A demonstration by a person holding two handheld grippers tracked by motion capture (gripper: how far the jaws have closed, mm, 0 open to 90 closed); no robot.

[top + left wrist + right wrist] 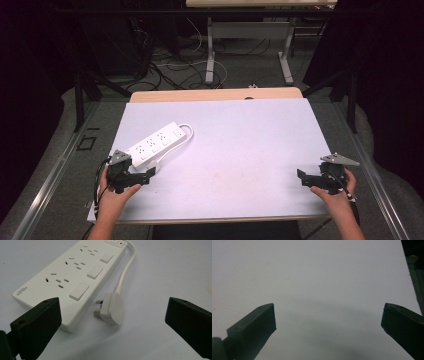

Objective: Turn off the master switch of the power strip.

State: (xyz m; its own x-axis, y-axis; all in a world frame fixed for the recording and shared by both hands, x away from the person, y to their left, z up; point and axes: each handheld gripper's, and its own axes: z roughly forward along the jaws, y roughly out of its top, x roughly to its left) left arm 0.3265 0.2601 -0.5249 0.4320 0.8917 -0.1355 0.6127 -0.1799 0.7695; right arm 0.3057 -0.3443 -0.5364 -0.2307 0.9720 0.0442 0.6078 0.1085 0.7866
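Both tools gape wide and empty; the left tool (150, 172) waits beside the plug (112, 308), at seven o'clock on the table (240, 145), probably before grasping it, while the right tool (301, 176) idles at four o'clock.

the power strip's (67, 277) far end is cut off; its small label (22, 291) is unreadable.

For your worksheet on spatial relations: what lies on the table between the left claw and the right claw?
Bare white table in the high view: left claw, right claw. The power strip and plug sit beyond the left claw.
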